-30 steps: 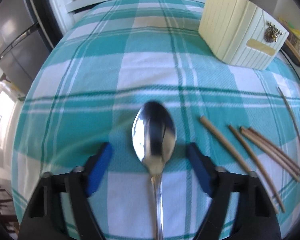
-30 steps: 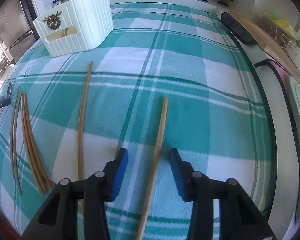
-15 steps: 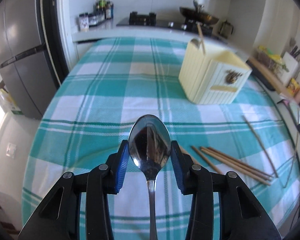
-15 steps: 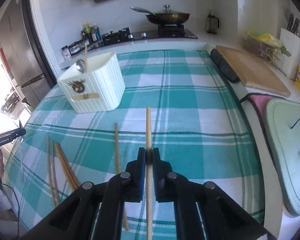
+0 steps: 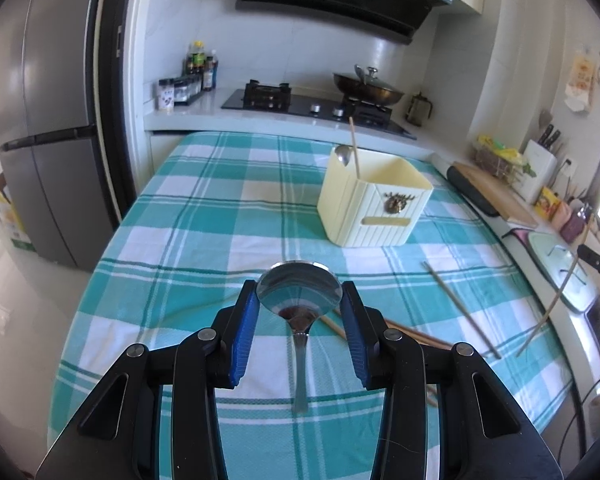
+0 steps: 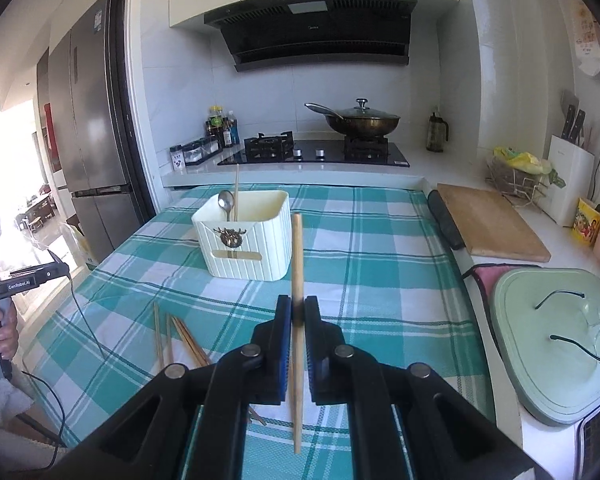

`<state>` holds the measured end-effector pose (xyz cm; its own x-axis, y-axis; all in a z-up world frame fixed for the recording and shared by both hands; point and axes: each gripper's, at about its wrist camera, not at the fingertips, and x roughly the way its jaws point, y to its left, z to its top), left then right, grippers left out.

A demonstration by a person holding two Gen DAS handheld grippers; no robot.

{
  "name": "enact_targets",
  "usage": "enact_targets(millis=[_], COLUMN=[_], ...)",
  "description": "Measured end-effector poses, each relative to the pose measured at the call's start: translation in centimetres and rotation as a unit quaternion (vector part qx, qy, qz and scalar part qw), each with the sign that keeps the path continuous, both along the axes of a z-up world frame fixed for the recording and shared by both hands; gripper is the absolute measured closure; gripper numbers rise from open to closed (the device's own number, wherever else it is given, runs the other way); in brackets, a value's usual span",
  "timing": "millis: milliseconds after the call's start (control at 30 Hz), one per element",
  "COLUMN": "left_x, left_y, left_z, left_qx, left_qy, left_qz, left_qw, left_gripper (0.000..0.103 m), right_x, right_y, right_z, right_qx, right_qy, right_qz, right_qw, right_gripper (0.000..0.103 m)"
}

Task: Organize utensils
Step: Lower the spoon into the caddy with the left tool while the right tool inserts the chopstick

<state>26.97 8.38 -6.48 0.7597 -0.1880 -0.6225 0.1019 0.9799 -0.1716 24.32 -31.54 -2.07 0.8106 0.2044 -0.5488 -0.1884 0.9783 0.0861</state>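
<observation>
Holder (image 6: 247, 236) on tablecloth (image 6: 380, 280); chopsticks (image 6: 180, 340) before it.

Steel spoon (image 5: 299, 296) held off desk, bowl fwd. Wooden chopstick (image 6: 297, 280) held upright. Cream holder (image 6: 244, 236) w/ spoon, stick; loose chopsticks (image 6: 180, 340) on desk.

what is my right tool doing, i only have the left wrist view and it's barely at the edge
Observer: The right tool is shut on a chopstick, gripped near mid-length.
Operator: where's it pointing
Observer: Up and forward; in the right wrist view its tip lines up with the right edge of the cream holder.
Operator: my tool hides the loose ones, where are they
Observer: The loose chopsticks lie on the cloth, left of the right tool.
</observation>
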Motion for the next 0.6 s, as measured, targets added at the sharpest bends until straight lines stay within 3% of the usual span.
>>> enact_targets(millis=[300,433,600], left_x=[1.5,3.7,7.4], left_y=[-0.7,-1.4,-3.2], left_z=[2.7,6.1,11.9], left_qx=[-0.003,-0.013,-0.009], left_qy=[-0.004,-0.017,-0.077], left_qz=[-0.025,-0.044,-0.05], left_qw=[0.9997,0.9988,0.9957], left_gripper=[0.062,0.062,0.062], right_x=[1.6,4.2,8.4], right_y=[1.0,1.9,3.4], right_z=[0.9,1.5,4.7], right_qx=[0.003,-0.001,0.004], right_qy=[-0.008,-0.01,-0.049], right_qz=[0.013,0.031,0.05], right_qw=[1.0,0.999,0.998], right_gripper=[0.096,0.096,0.096])
